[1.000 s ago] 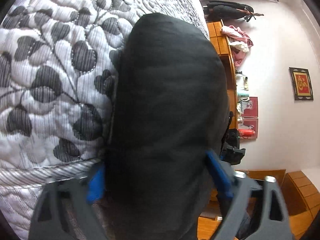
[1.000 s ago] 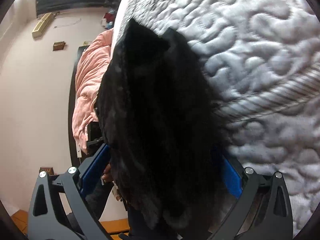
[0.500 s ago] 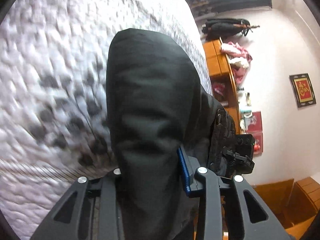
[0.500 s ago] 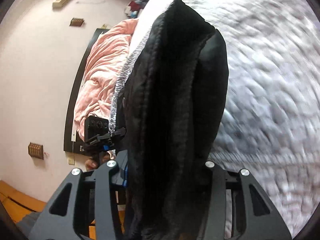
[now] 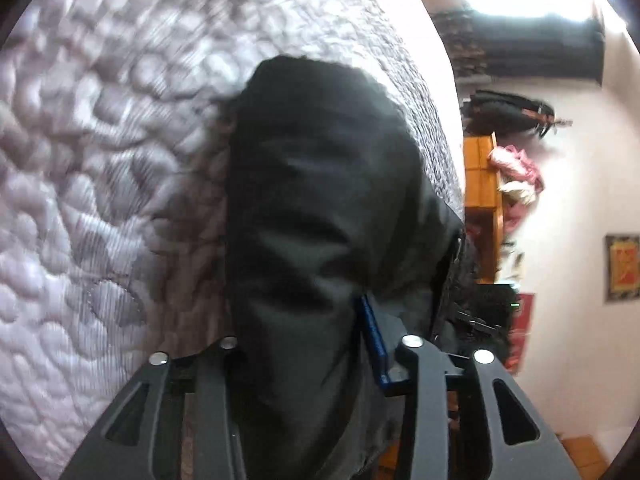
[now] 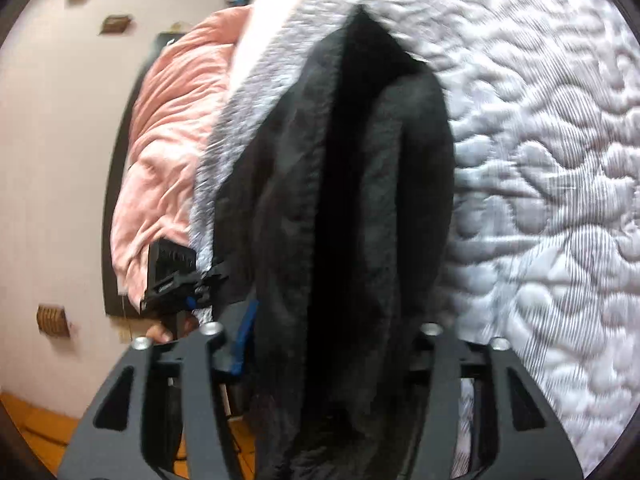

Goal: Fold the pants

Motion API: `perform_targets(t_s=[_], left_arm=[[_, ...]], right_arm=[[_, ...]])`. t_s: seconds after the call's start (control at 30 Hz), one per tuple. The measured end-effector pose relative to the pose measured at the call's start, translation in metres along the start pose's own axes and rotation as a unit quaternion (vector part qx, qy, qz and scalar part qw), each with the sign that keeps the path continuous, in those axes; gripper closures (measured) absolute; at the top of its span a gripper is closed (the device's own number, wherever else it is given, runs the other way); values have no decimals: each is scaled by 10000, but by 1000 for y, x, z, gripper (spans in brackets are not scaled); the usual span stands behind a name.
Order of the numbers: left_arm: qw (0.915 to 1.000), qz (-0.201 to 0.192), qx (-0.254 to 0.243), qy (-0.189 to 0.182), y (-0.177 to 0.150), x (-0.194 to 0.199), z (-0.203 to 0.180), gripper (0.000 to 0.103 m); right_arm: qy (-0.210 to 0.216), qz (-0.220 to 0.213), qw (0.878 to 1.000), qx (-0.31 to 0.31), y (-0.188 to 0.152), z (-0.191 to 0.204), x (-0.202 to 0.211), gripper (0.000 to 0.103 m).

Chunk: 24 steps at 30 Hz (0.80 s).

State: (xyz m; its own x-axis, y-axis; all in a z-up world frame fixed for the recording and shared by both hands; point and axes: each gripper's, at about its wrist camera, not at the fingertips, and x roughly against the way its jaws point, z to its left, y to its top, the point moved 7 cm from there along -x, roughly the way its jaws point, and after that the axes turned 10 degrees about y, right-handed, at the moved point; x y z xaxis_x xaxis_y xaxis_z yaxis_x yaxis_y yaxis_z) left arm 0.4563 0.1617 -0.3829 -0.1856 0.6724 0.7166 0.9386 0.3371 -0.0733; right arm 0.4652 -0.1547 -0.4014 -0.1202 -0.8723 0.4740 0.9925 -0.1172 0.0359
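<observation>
Over the quilted bed (image 5: 100,200), both hand-held grippers (image 5: 300,344) (image 6: 332,344) clamp black pants (image 5: 320,200), jaws just widening, pink blanket (image 6: 168,140) right view only

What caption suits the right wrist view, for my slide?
Right claw clamps bunched black fleece pants above a grey quilted bedspread.

The pants (image 5: 320,240) are hanging over the bed (image 5: 120,160), bunched between each claw's fingers; a blanket (image 6: 168,152) is lying at nine o'clock in the right wrist view.
</observation>
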Motion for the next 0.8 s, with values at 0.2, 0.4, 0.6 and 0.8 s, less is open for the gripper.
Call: perform_targets(t_s=[0.2, 0.4, 0.6, 0.8], left_arm=[[9987, -495, -1, 149, -6, 33, 15, 39], [9769, -1800, -530, 1019, 12, 95, -18, 24], [9550, -1646, -1026, 2244, 43, 49, -49, 18], [9605, -1275, -637, 2390, 49, 21, -26, 10]], right_arm=[[-569, -338, 9975, 241, -7, -11, 35, 18], [-837, -1202, 9852, 886, 10, 37, 88, 17], [-505, -838, 9923, 753, 42, 52, 32, 14], [-737, -870, 9934, 144, 61, 13, 19, 22]])
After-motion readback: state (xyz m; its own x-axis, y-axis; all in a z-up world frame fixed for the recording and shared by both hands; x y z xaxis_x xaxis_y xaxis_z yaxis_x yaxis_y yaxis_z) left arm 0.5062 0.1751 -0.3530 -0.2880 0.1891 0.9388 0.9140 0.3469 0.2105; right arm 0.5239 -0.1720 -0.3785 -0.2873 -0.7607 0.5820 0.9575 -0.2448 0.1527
